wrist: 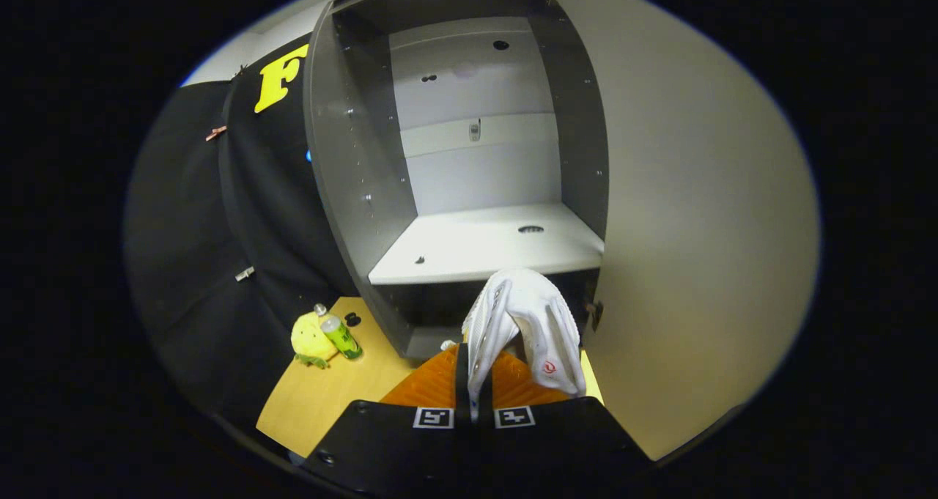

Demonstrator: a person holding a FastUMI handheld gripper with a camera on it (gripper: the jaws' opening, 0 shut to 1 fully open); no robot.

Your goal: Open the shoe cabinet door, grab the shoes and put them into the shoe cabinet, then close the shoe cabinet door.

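Note:
A white shoe [531, 323] hangs between the fingers of my gripper [475, 371], which is shut on its collar edge; the shoe's toe points up toward the cabinet. Just beyond it stands the grey shoe cabinet [352, 162] with its door [696, 213] swung wide open to the right. Its pale shelf [484, 250] is bare and sits just ahead of and slightly above the shoe. The space below the shelf is dark.
On the wooden tabletop [344, 389] left of the cabinet lie a yellow plush toy [311, 340] and a small green bottle [341, 335]. The open door [696, 213] walls off the right side. Black booth cloth [205, 250] hangs on the left.

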